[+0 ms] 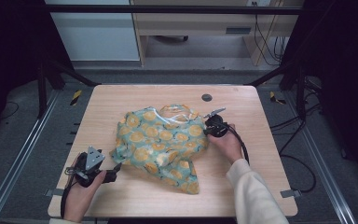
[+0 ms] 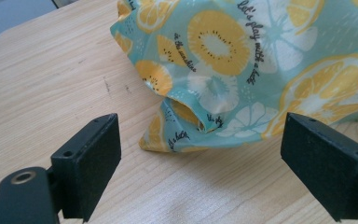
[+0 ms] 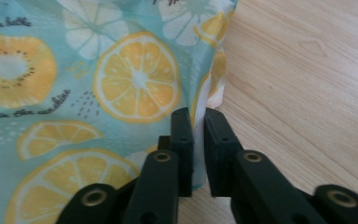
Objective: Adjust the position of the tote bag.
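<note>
Step in hand, as judged: a crumpled fabric bag [image 1: 161, 142] with a citrus print is being taken by its edges, probably to spread or fold it. One edge is gripped; the other is not.

Left tongs [image 1: 116, 169]: held low over the wooden surface [image 1: 242, 191], pointing toward the near left corner of the bag. In the left gripper view the left tongs [image 2: 200, 172] are spread wide and nothing is pressed between the pads. The bag [image 2: 242, 70] lies just ahead of the tips; its folded lower corner sits on the surface [image 2: 51, 79] in line with the gap, close but apart.

Bag: lies bunched at mid-surface between the two tongs. White handles [image 1: 170, 113] are seen at its far edge, beyond both tongs.

Right tongs [image 1: 207, 128]: placed at the right side of the bag. In the right gripper view the right tongs [image 3: 198, 140] are drawn nearly together, and a thin fold of the bag's edge [image 3: 209, 88] is pinched between the pads. The rest of the bag [image 3: 74, 93] spreads to the left of the tips; bare surface [image 3: 307, 93] lies to their right.

Next move, as judged: the left tongs must be advanced onto the near corner and pressed together on a single fold. Care is called for, since the cloth is thin and slack and may be pushed away instead of caught. The pinch on the right must be kept firm.
</note>
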Available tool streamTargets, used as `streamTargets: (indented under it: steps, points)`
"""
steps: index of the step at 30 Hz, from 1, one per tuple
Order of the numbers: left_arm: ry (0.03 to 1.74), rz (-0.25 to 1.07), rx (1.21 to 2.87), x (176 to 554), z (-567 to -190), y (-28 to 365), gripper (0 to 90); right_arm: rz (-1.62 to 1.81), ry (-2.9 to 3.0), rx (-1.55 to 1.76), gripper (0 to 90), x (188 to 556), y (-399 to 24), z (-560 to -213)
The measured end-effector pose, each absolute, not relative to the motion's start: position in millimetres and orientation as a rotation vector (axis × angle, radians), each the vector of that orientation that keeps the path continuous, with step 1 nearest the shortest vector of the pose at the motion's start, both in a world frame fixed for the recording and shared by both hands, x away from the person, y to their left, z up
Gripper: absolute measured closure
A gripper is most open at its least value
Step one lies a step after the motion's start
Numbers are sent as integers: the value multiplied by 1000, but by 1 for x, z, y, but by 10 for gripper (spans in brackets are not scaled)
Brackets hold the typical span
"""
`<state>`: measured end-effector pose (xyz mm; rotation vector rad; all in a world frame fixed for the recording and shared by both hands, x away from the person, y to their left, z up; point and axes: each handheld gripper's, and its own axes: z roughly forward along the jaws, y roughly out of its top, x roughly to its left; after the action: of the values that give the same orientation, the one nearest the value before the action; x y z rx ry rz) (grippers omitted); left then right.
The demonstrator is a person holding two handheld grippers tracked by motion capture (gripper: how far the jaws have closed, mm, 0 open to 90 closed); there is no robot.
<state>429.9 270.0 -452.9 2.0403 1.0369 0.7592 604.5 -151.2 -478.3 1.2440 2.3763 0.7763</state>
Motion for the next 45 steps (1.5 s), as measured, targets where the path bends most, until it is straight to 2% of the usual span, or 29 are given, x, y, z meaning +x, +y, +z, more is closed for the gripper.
streamTargets:
  steps: [3, 7, 15, 22, 25, 34, 38, 45]
  points:
    - [1035, 759, 2016, 430, -448, 271, 122, 829, 2375, 1214, 891, 601, -149, -473]
    - [1030, 777, 2025, 437, -438, 270, 121, 890, 2386, 1152, 896, 593, -144, -463]
    - [1046, 790, 2055, 483, -415, 262, 113, 925, 2397, 1082, 896, 585, -140, -452]
    - [1100, 702, 2046, 523, -419, 249, 86, 940, 2395, 1054, 895, 586, -142, -445]
    - [1114, 709, 2053, 535, -418, 246, 86, 948, 2395, 1051, 896, 587, -143, -444]
    - [1137, 706, 2020, 552, -409, 245, 86, 975, 2395, 1033, 897, 584, -142, -444]
    - [1178, 617, 1955, 562, -413, 248, 94, 985, 2375, 1037, 897, 583, -146, -439]
    - [1214, 643, 1981, 574, -419, 248, 94, 993, 2354, 1024, 900, 581, -145, -437]
